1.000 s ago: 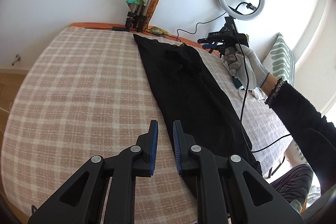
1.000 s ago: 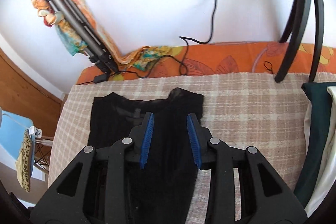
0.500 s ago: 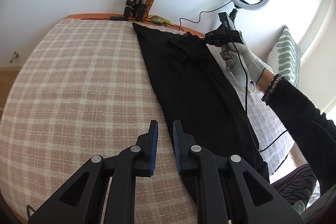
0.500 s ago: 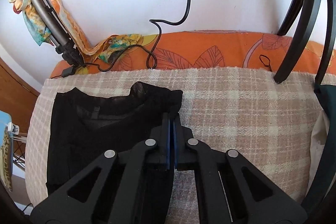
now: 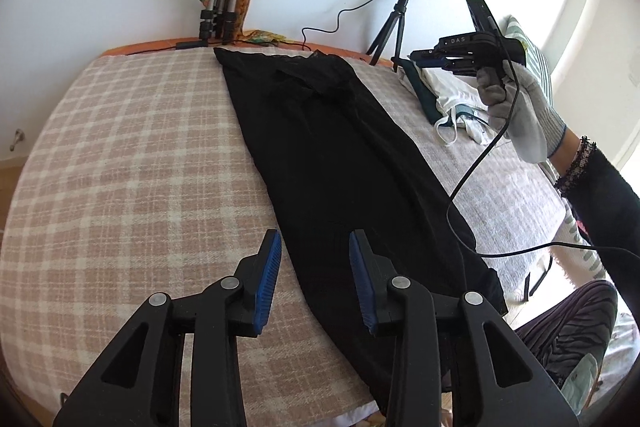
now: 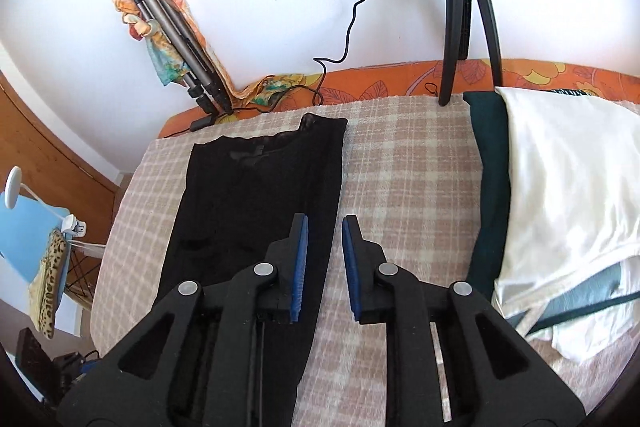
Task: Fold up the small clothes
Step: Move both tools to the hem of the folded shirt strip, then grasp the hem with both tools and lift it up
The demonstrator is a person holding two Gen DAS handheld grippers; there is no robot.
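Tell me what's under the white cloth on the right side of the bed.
A dark green garment lies under the white cloth, its edge showing along the left. How far it reaches underneath is covered. Both rest on the checked blanket.

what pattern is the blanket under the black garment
Beige and cream plaid blanket, clearest in the left wrist view.

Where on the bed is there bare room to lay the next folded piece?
Widest bare patch: plaid blanket left of the black garment, out to the bed's edge. A narrower strip runs between the garment and the white and green clothes pile. That pile's side is crowded, with the tripod behind it.
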